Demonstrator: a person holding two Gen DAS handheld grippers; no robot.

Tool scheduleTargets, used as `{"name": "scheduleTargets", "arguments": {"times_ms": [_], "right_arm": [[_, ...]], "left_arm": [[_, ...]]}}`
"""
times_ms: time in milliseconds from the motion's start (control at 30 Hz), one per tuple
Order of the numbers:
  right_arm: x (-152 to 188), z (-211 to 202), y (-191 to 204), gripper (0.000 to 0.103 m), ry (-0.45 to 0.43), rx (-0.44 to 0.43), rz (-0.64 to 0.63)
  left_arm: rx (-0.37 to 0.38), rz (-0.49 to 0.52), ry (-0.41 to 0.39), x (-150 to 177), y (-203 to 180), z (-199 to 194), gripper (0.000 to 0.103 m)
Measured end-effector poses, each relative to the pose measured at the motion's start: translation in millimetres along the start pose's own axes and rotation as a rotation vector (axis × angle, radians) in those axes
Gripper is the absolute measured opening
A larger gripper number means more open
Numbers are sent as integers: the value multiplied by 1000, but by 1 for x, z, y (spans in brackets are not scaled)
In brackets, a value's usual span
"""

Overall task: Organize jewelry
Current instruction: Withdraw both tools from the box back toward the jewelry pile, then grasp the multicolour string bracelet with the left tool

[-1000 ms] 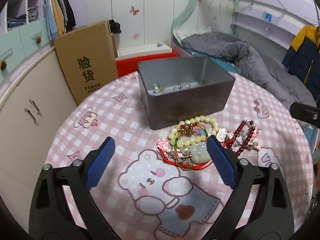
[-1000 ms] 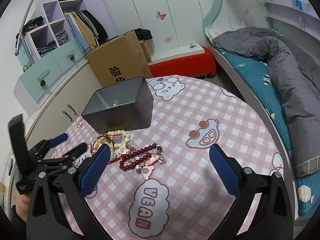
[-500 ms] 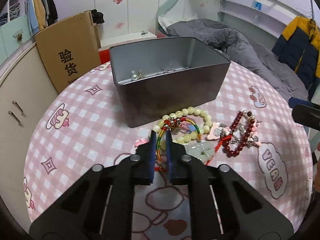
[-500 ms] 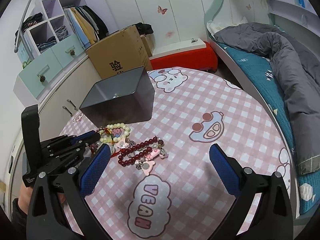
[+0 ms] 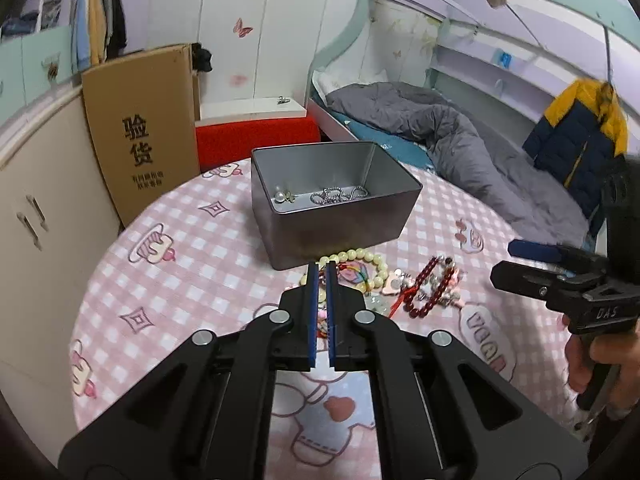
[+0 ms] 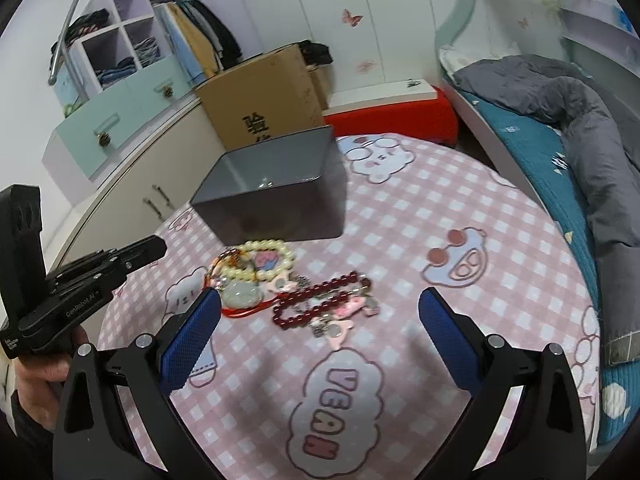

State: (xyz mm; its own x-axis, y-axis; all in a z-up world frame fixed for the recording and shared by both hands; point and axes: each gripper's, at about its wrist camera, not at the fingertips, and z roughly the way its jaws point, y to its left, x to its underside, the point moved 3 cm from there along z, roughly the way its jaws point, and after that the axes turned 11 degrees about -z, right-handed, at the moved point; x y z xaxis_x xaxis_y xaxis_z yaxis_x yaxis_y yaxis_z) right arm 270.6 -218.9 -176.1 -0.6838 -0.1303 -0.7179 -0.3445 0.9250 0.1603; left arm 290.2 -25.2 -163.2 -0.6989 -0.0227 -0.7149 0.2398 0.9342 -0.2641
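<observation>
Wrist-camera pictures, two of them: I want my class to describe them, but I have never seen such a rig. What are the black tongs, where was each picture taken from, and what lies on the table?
There is no robot here. A person holds a two-finger gripper in each hand, and each gripper carries a camera looking along its fingers. One picture comes from the left gripper, which is shut with nothing visibly pinched. The other comes from the right gripper, open and empty. On the pink checked tablecloth stands a grey tin box holding a silver chain. Beside it lie a pale bead bracelet, a dark red bead bracelet and a green pendant on red cord.
</observation>
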Motion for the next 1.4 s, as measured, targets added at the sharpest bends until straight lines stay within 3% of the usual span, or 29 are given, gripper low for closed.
{"name": "scheduleTargets", "arguments": {"times_ms": [233,333,567,700,733,767,967,1000,1067,1100,1133,1167,1233,1400], "right_arm": [[2,3,8,95,11,-9,-10],[3,1,3,95,13,0,-1],[5,2,-3,95,19,6,15],[4,4,-1,95,19,-2,7],[3,4,-1,95,20,-2,5],[3,4,-1,95,19,-2,4],[4,3,1,95,18,0,7],[4,3,1,95,17,1,7],[3,2,2,95,17,4,5],[3,2,2,95,15,3,7],[3,1,2,95,14,2,8],[3,1,2,95,14,3,7],[4,0,1,95,13,6,6],[4,0,-1,95,14,5,13]], "left_arm": [[-82,29,74,10,2,37,5],[-81,14,104,14,5,48,5],[-133,26,98,21,8,48,5],[-103,-20,89,22,14,43,5],[-21,-58,64,21,15,35,1],[7,-66,57,20,15,33,0],[-52,4,22,19,6,32,1],[-56,7,31,20,5,34,3],[-48,-8,89,20,6,42,35],[-58,-25,88,20,8,42,82],[-60,-39,49,19,10,38,92],[-57,-58,4,16,12,32,92],[-36,-64,16,15,14,31,92],[-92,-29,14,14,16,38,92]]}}
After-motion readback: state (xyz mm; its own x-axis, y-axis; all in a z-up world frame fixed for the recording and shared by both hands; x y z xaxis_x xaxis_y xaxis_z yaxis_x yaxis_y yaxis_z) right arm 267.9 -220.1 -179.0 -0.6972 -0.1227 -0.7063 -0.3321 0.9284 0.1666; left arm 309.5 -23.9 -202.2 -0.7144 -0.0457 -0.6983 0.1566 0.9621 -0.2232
